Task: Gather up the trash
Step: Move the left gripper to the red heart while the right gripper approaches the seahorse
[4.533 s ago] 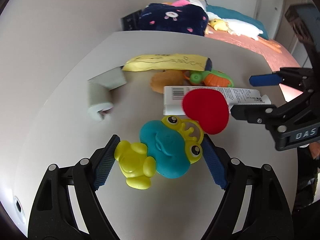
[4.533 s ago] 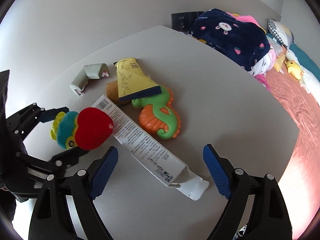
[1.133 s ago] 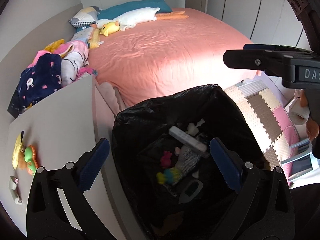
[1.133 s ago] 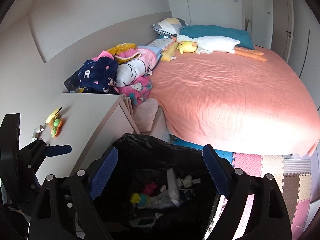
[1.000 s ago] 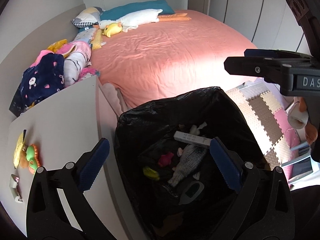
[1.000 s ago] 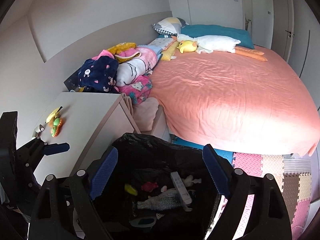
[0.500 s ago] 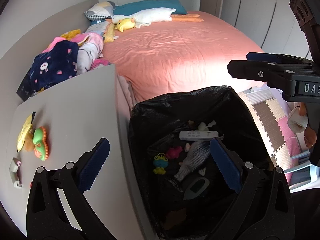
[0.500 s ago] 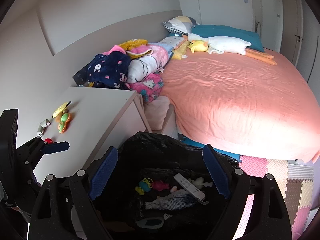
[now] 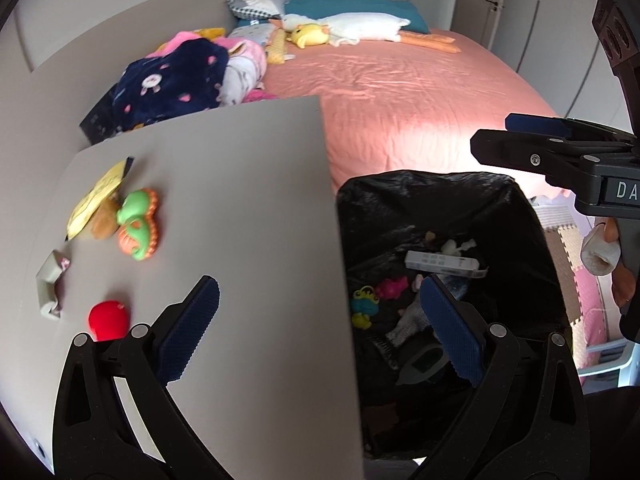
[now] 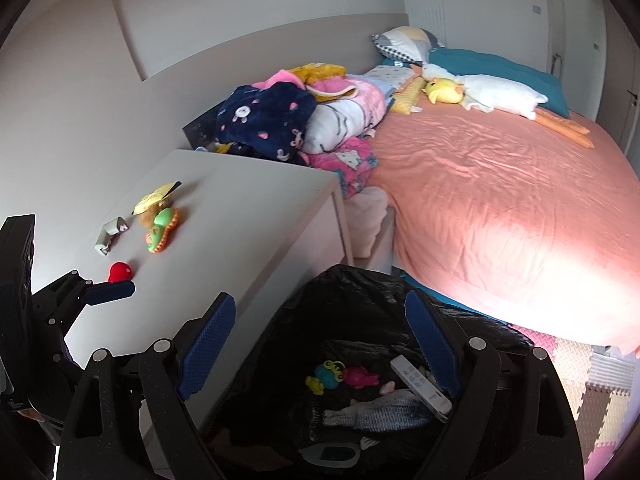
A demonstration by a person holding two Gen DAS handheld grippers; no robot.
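Left wrist view: left gripper (image 9: 320, 328) jaws wide and empty above the table (image 9: 248, 208) edge; right gripper (image 10: 316, 348) likewise wide, over the bin (image 10: 348, 292). Carton (image 9: 440, 264) and frog (image 9: 364, 300) lie inside; red ball (image 9: 108, 318) sits on the table

The frog toy (image 9: 365, 306) and the white tube box (image 9: 442, 263), both on the table (image 9: 248, 208) 4.5 seconds ago, now lie in the black trash bag (image 9: 404, 196). The left claw (image 9: 320, 330), then closed around the frog, now gapes with nothing in it; the right claw (image 10: 316, 354), wide then too, hangs over the bag instead of the box. Within the last second the frog rolls from the bag's 7 o'clock side to beside the pink toy (image 9: 392, 286), and both views swing toward 9 o'clock, bringing back the red heart (image 9: 108, 319), seahorse (image 9: 138, 224) and yellow wrapper (image 9: 96, 196).
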